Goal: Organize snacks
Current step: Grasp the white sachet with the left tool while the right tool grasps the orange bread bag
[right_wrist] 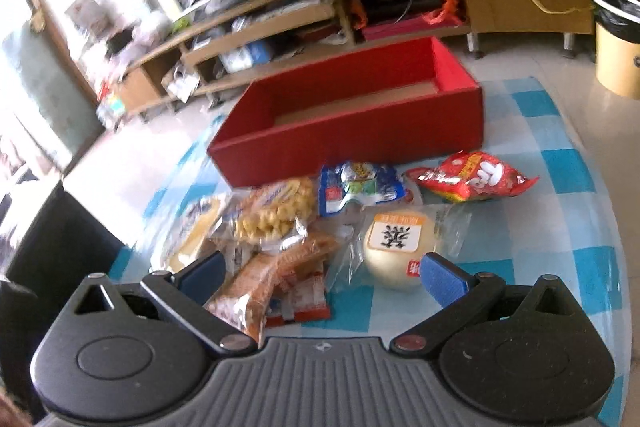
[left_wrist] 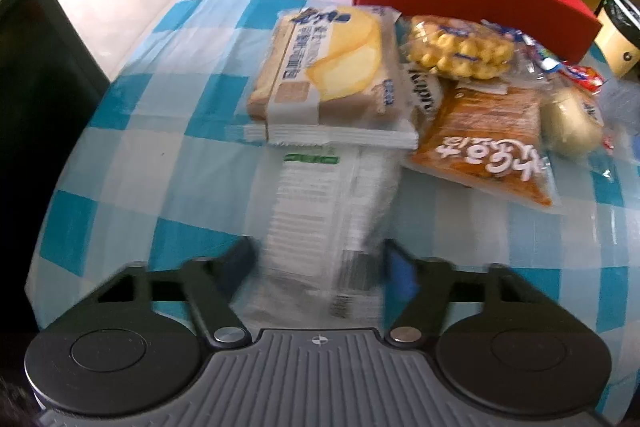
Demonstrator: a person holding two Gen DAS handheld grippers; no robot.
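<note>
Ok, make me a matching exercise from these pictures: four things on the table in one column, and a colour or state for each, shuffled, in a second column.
Things:
1. box
2. round bun
3. left tool
4. right tool

States:
A. open, nothing between its fingers
B. red, nothing seen inside
C. closed on a white packet
D. pale, in clear wrap with an orange label

Pairs: 1-B, 2-D, 3-C, 4-A

left tongs (left_wrist: 320, 259): angled steeply down, pinched together | right tongs (right_wrist: 322, 273): spread wide
</note>
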